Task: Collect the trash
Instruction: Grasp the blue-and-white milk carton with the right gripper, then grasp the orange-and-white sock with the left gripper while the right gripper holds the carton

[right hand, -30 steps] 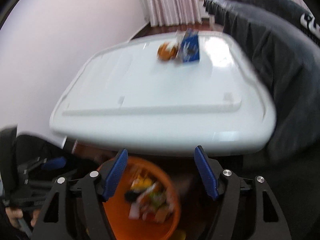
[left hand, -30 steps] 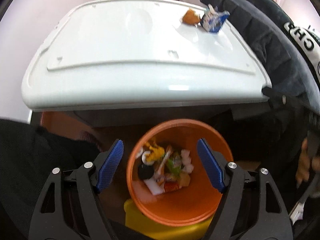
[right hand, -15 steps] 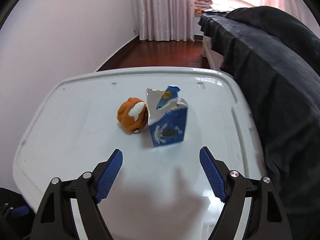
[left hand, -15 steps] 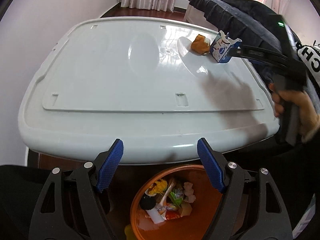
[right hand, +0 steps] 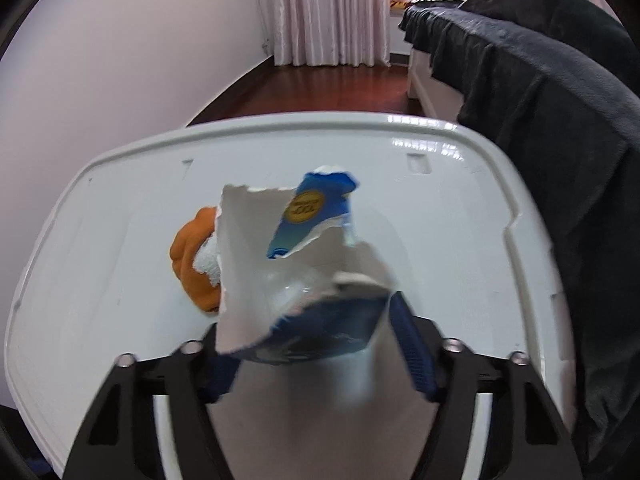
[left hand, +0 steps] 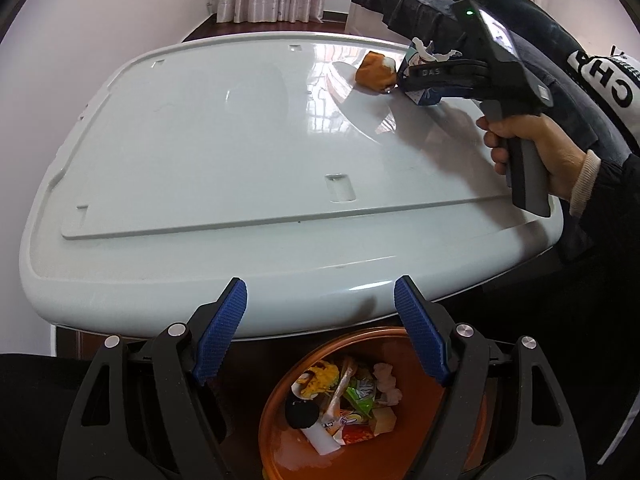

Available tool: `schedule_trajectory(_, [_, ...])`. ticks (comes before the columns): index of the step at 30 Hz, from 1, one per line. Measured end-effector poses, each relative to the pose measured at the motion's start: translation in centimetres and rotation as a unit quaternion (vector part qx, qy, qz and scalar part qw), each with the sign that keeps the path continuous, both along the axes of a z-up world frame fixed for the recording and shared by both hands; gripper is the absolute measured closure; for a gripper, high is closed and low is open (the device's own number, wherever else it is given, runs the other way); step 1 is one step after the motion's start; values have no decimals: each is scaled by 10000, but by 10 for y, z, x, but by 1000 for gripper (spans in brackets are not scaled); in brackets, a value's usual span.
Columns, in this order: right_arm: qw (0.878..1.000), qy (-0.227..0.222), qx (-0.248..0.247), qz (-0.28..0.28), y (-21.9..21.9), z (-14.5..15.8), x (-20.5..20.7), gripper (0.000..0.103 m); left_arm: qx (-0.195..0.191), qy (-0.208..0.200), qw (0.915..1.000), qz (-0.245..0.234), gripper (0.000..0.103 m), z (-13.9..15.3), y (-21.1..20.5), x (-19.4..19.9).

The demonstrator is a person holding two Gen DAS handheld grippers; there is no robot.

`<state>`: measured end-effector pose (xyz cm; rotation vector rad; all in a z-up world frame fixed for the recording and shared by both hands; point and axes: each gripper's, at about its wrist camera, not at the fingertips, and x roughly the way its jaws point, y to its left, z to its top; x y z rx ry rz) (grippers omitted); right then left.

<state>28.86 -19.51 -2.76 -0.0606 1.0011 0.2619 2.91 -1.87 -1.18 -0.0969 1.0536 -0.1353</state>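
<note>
The right gripper's [right hand: 316, 344] fingers have just been closing, and the torn blue-and-white carton [right hand: 304, 280] sits between them: the right pad [right hand: 412, 352] lies against the carton's right edge, while the left pad is hidden behind the white flap, so the grip looks made though that side cannot be seen. The left wrist view shows the same gripper [left hand: 404, 76] reaching over the far right of the white table [left hand: 240, 160], its fingers around the carton [left hand: 424, 98], with a person's hand [left hand: 528, 152] on the grey handle.

The left gripper's [left hand: 320, 332] blue fingers stand wide apart with nothing between them, poised over the table's near edge.

The carton stands on the table at its far right, its top ripped open and a blue flap with a yellow round mark sticking up. Just left of it, touching or nearly so, lies an orange lump [right hand: 196, 264] with a white patch.

Below the table's near edge sits an orange bin [left hand: 460, 420] holding wrappers and scraps [left hand: 344, 404]. A dark cloth [right hand: 540, 100] hangs at the table's right side.
</note>
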Motion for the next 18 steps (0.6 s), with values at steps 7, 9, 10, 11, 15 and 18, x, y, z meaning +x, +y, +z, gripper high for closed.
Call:
schedule_trajectory(7, [9999, -131, -9, -102, 0, 22, -18, 55, 59, 0, 9999, 88, 28, 2, 1, 2])
schedule_trajectory(9, [9994, -178, 161, -250, -9, 41, -22, 55, 45, -15, 9999, 112, 28, 6, 1, 5])
schedule_trajectory(10, [9990, -221, 225, -320, -12, 50, -27, 55, 24, -11, 9999, 113, 28, 8, -1, 10])
schedule_trajectory(11, [9980, -314, 332, -429, -20, 67, -38, 55, 1, -22, 9999, 106, 28, 10, -3, 16])
schedule_trajectory(15, [9940, -622, 671, -600, -46, 109, -76, 54, 55, -228, 9997, 32, 28, 20, -17, 48])
schedule_trajectory(18, [9910, -727, 853, -735, -68, 117, -102, 54, 197, -379, 9990, -159, 28, 22, -34, 81])
